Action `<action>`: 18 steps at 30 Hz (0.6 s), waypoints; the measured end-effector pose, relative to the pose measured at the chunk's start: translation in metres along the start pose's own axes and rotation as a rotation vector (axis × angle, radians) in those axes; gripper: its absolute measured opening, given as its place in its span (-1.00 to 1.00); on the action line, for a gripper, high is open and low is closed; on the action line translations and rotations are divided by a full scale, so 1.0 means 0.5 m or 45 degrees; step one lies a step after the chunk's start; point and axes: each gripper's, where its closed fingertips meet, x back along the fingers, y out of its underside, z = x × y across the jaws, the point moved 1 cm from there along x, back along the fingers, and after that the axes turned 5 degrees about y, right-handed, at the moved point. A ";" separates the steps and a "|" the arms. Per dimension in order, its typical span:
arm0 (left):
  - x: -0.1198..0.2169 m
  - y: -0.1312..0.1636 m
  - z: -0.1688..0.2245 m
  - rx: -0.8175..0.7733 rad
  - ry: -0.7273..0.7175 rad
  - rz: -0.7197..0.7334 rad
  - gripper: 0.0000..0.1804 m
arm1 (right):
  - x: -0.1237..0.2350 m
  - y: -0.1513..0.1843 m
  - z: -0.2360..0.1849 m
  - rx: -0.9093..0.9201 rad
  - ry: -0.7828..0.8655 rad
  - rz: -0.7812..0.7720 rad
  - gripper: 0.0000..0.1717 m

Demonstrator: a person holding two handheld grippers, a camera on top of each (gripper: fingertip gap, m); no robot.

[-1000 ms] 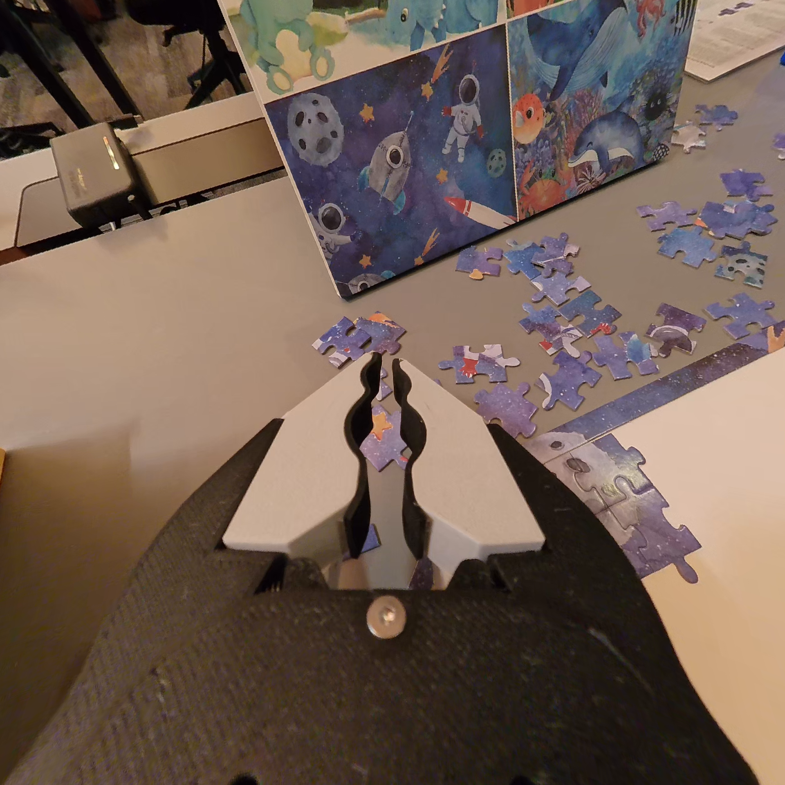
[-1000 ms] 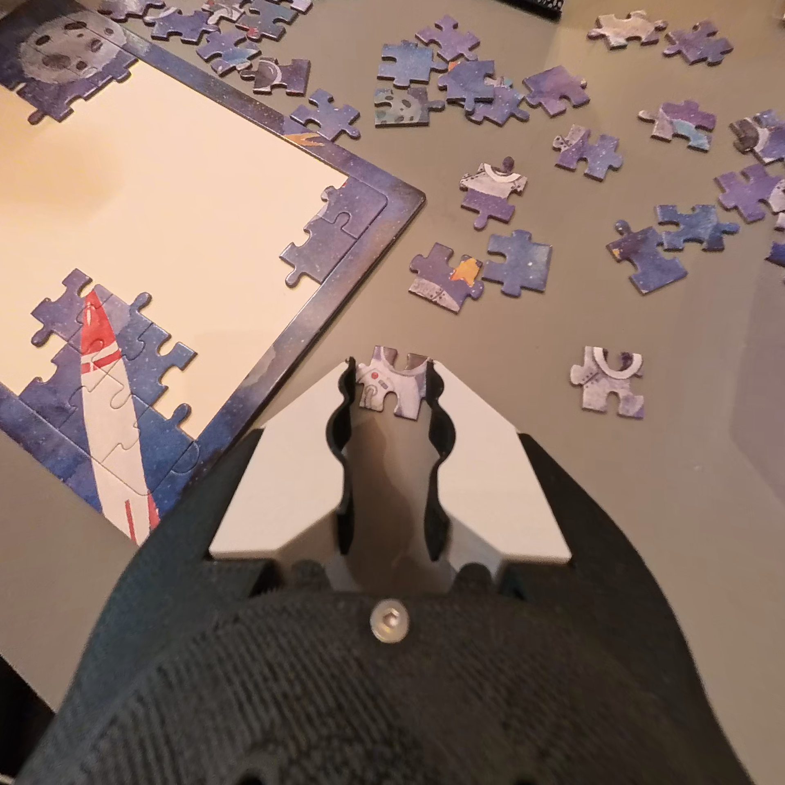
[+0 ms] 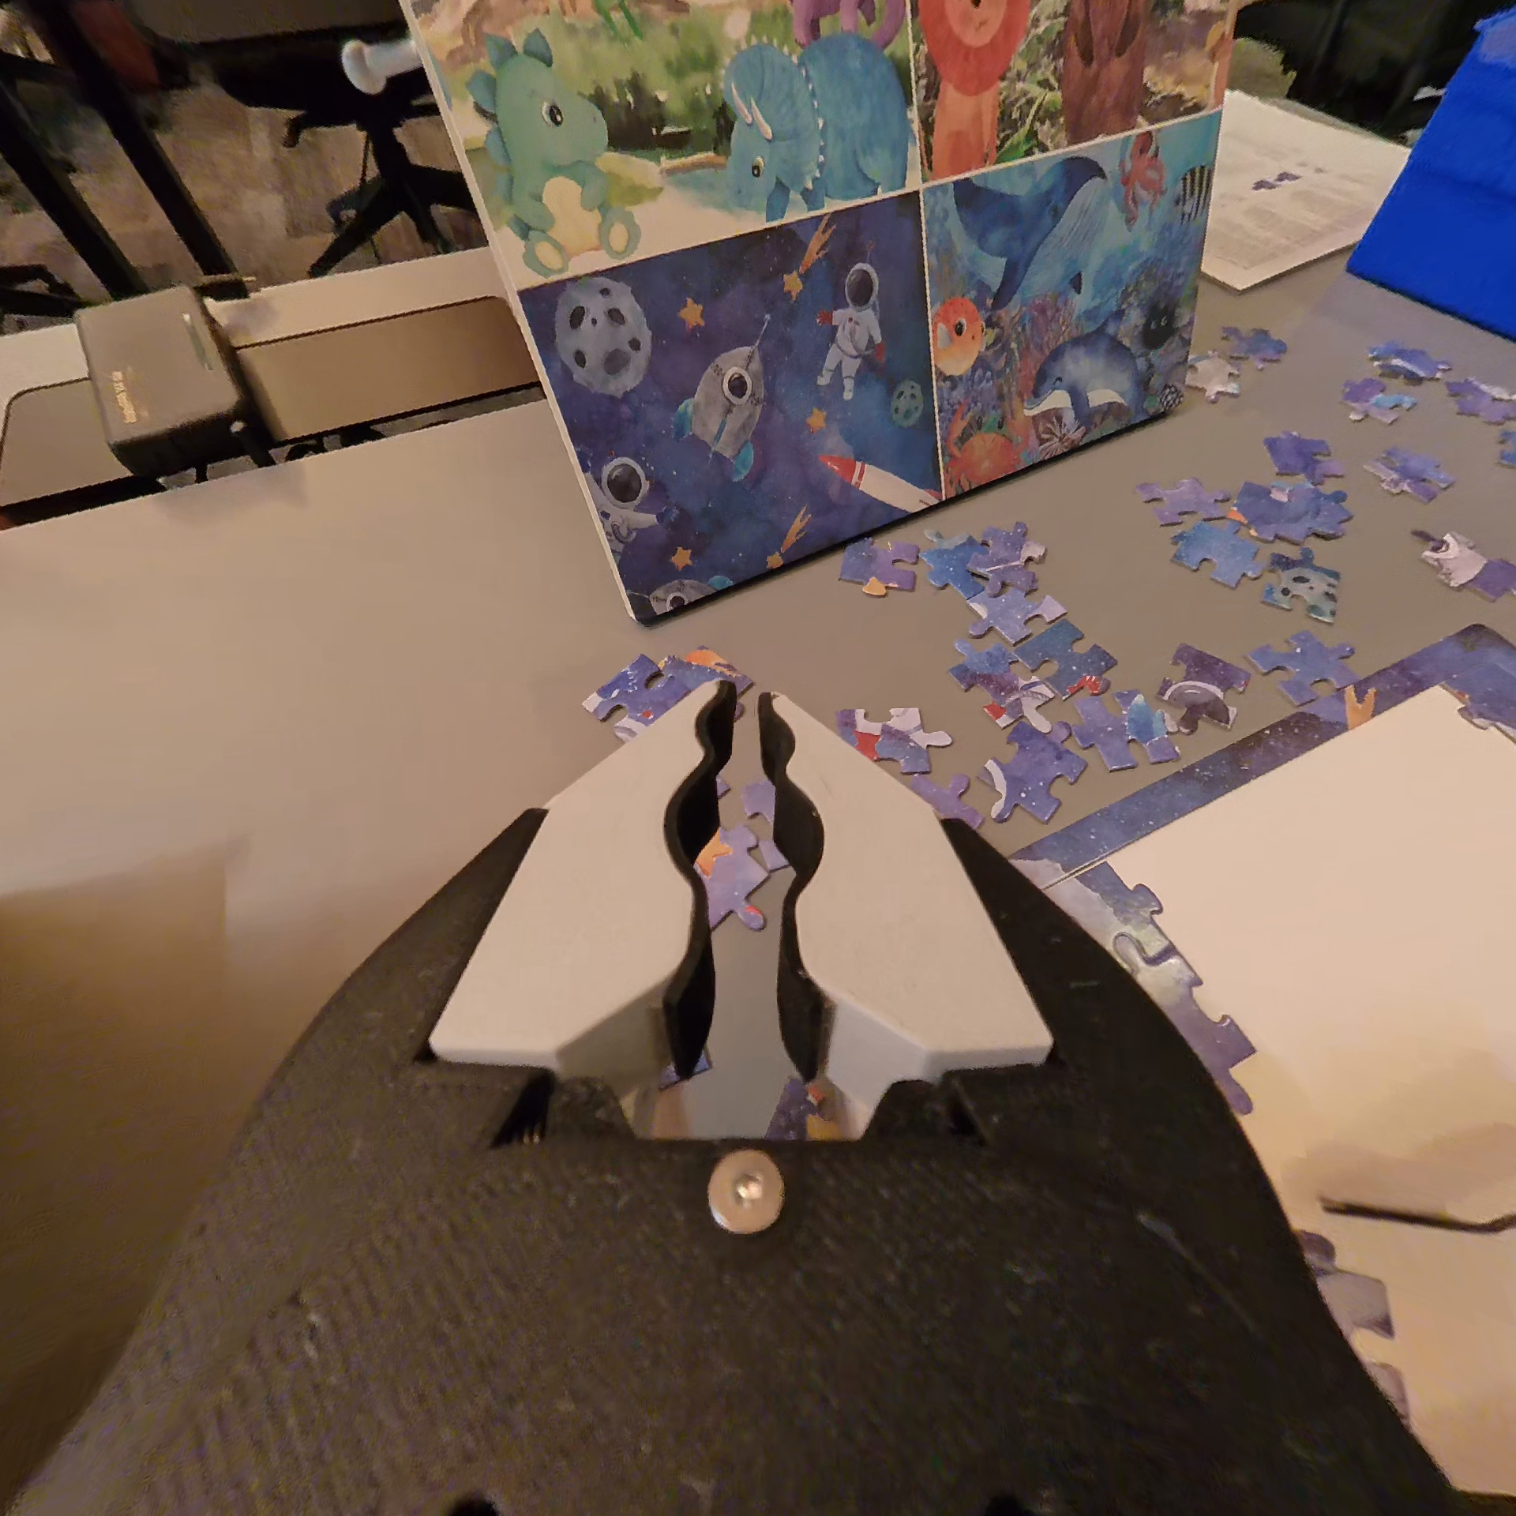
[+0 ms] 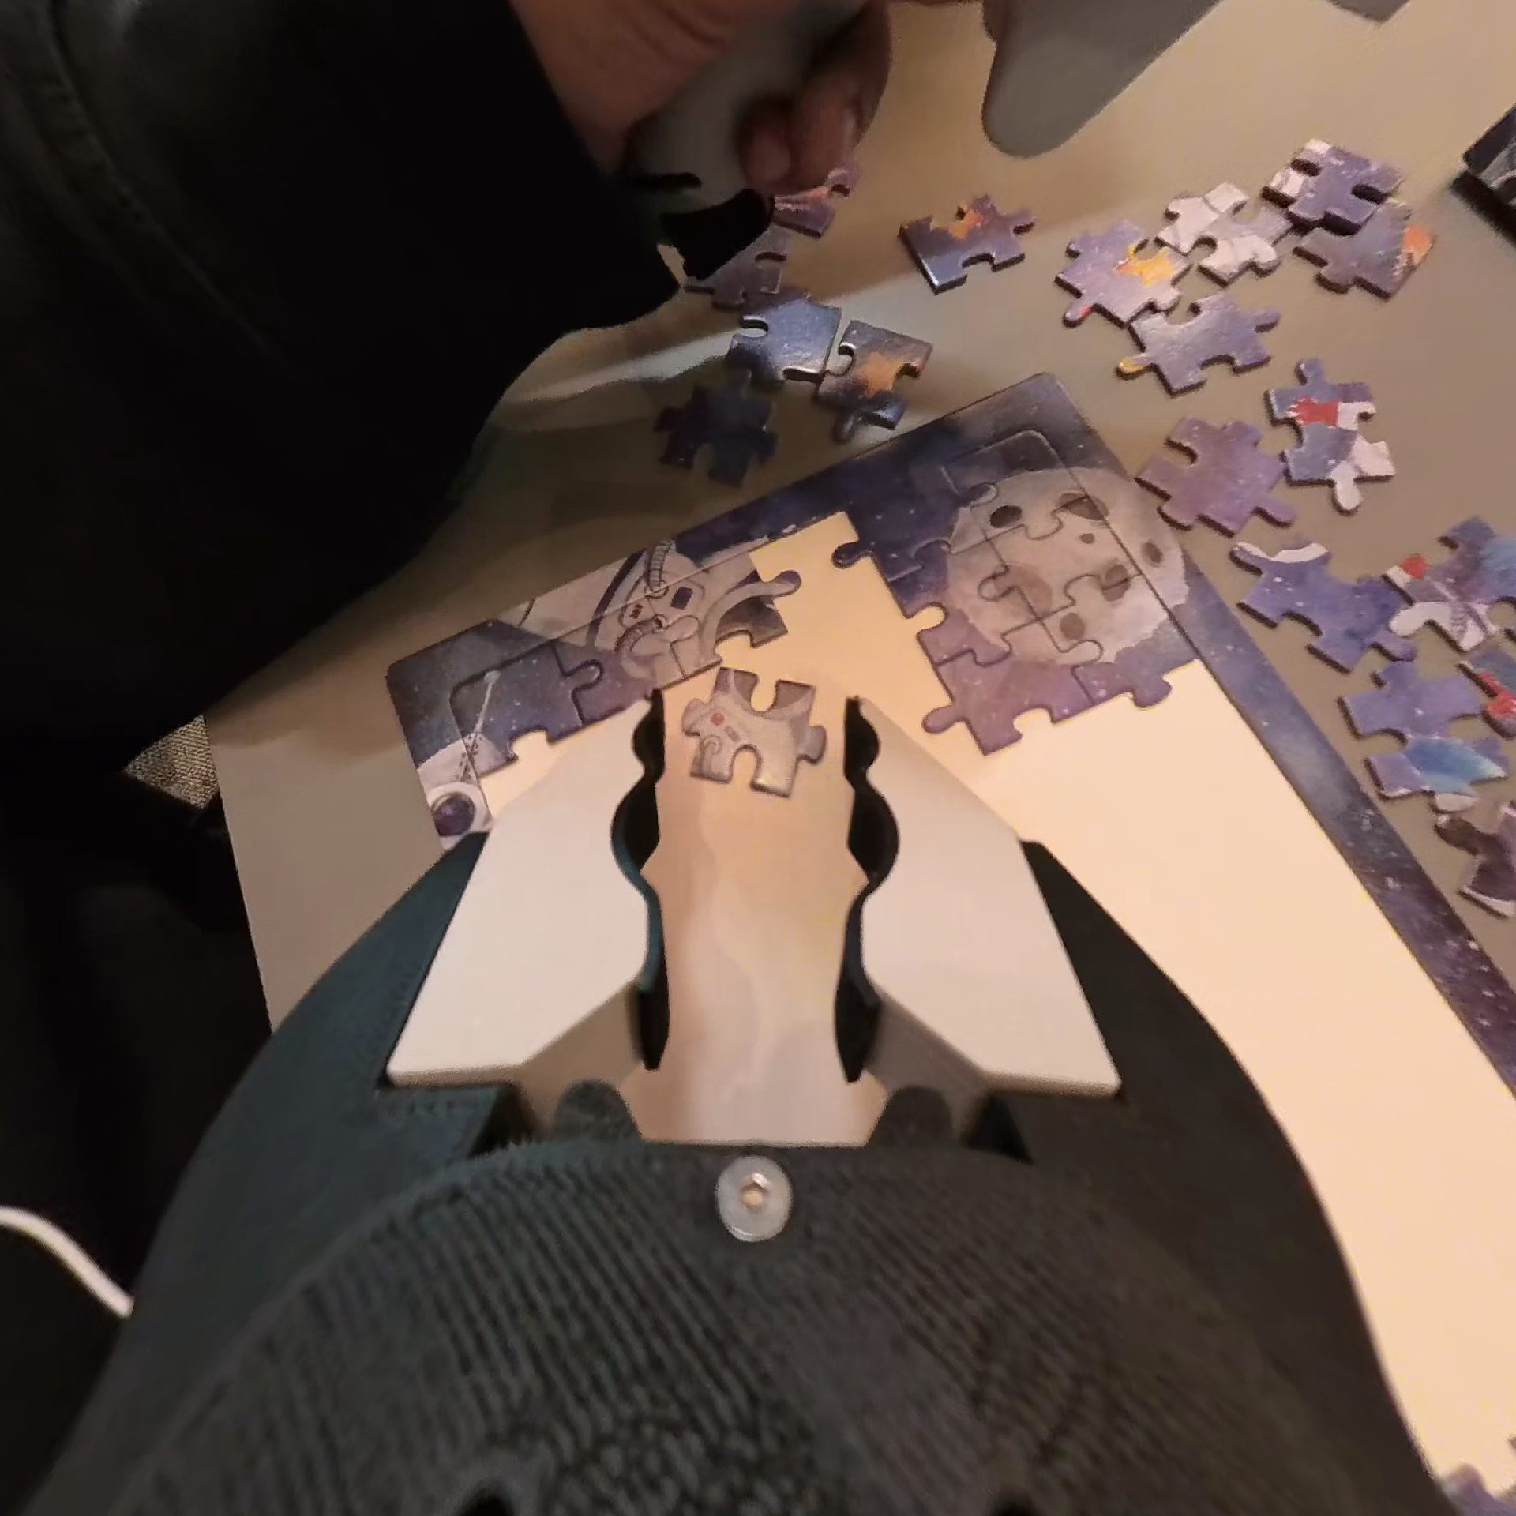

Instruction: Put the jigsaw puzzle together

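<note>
The right claw (image 4: 753, 710) hangs released over the puzzle board (image 4: 1066, 820), jaws spread wide. A pale astronaut piece (image 4: 755, 730) lies flat on the board's bare cream floor between the pads, with a clear gap to each, so nothing is grasped. The piece sits just beside the joined astronaut pieces (image 4: 656, 607) along the board's far edge, close to them but not locked in. The left claw (image 3: 742, 697) is off the board, over the worktop (image 3: 287, 656) beyond its far-left corner. It is clenched to a narrow slit with nothing visible between its tips, above loose purple pieces (image 3: 1025, 763) scattered between the board and the upright picture box (image 3: 779, 369).
</note>
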 end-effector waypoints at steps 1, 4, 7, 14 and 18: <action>0.001 -0.002 0.001 0.003 0.005 0.006 -0.96 | 0.003 0.004 0.003 -0.007 -0.005 0.000 -0.50; 0.005 -0.008 0.003 0.015 0.021 0.024 -0.96 | 0.004 0.015 0.001 -0.039 -0.068 0.006 -0.46; 0.007 -0.011 0.004 0.027 0.032 0.036 -0.96 | 0.003 0.010 -0.009 -0.048 -0.136 0.040 -0.41; 0.007 -0.011 0.006 0.039 0.044 0.040 -0.96 | 0.000 0.026 -0.018 0.030 -0.182 -0.035 -0.39; 0.006 -0.011 0.007 0.040 0.047 0.038 -0.96 | 0.016 0.045 -0.025 0.046 -0.210 -0.102 -0.49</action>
